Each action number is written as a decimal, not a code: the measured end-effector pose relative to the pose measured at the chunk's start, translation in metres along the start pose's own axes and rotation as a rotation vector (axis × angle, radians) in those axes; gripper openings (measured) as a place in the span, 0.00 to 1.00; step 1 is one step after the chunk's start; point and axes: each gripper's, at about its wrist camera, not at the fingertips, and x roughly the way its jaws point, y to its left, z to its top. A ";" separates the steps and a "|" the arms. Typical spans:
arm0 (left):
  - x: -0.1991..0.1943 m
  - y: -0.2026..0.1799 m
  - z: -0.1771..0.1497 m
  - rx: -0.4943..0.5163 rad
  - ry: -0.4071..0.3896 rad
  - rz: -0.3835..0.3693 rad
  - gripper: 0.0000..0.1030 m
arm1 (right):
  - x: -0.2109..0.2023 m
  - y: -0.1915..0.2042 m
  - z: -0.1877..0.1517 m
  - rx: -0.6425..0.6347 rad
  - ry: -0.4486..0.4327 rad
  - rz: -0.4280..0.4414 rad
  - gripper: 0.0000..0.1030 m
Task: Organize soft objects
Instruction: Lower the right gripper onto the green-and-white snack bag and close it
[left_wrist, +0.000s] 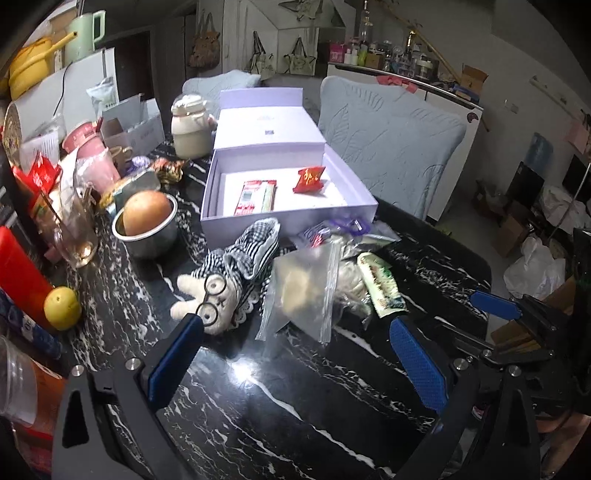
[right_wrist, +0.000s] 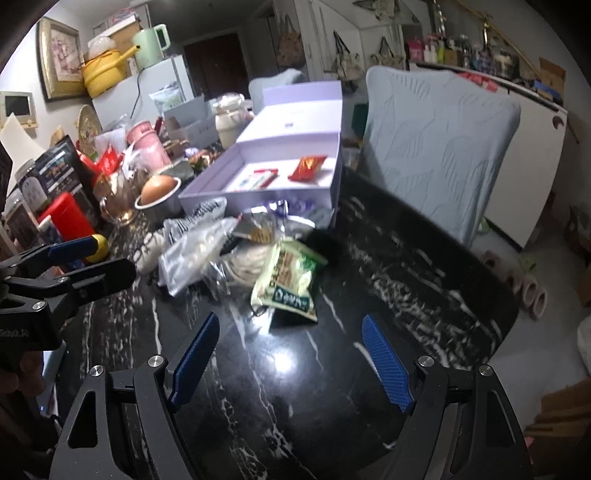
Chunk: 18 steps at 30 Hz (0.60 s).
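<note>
Both tools, left (left_wrist: 295, 354) and right (right_wrist: 291, 358), stand apart and empty above the counter (left_wrist: 280, 413). The plush (left_wrist: 218, 295) lies before the open box (left_wrist: 284, 218), beside a zip bag (left_wrist: 303, 291) and snack packet (right_wrist: 288, 277). It looks light and squashy; pinch its fabric body, not the wire glasses.

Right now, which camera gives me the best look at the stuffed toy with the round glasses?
The left wrist view. The stuffed toy lies in plain sight there, face, glasses and checked clothing all clear, beside the clear zip bag. In the right wrist view only a pale edge of it peeks out behind the bags, blurred.
</note>
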 end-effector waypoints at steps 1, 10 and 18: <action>0.003 0.003 -0.001 -0.009 0.006 -0.006 1.00 | 0.003 0.000 -0.001 0.004 0.006 0.002 0.78; 0.027 0.022 -0.003 -0.058 0.029 -0.036 1.00 | 0.039 -0.014 0.014 0.064 0.058 0.040 0.84; 0.037 0.029 0.003 -0.072 0.039 -0.054 1.00 | 0.076 -0.011 0.031 0.046 0.096 0.066 0.85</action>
